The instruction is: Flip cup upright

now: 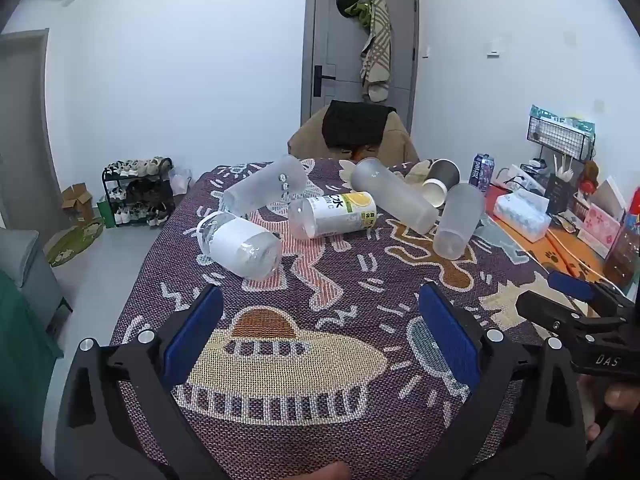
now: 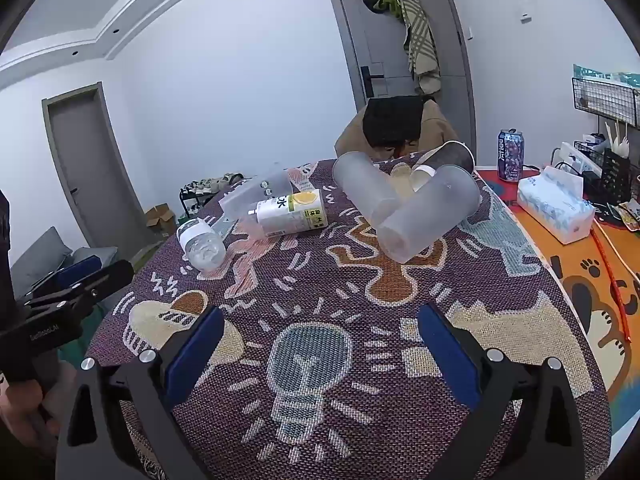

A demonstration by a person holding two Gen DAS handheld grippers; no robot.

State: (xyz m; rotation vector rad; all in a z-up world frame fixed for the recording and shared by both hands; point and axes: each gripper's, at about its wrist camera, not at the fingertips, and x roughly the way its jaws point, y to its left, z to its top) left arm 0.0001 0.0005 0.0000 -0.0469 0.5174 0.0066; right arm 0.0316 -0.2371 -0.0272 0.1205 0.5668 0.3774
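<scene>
Several cups and bottles lie on their sides on a patterned purple cloth. Three frosted plastic cups lie tipped: one at back left, one in the middle, one at right. A dark paper cup lies behind them. A yellow-labelled bottle and a clear white-labelled bottle also lie flat. My left gripper is open and empty, well short of them. My right gripper is open and empty, also short of them.
An orange mat at the right holds a tissue box, a drink can and wire racks. A chair with a brown jacket stands behind the table. A shoe rack stands on the floor at left.
</scene>
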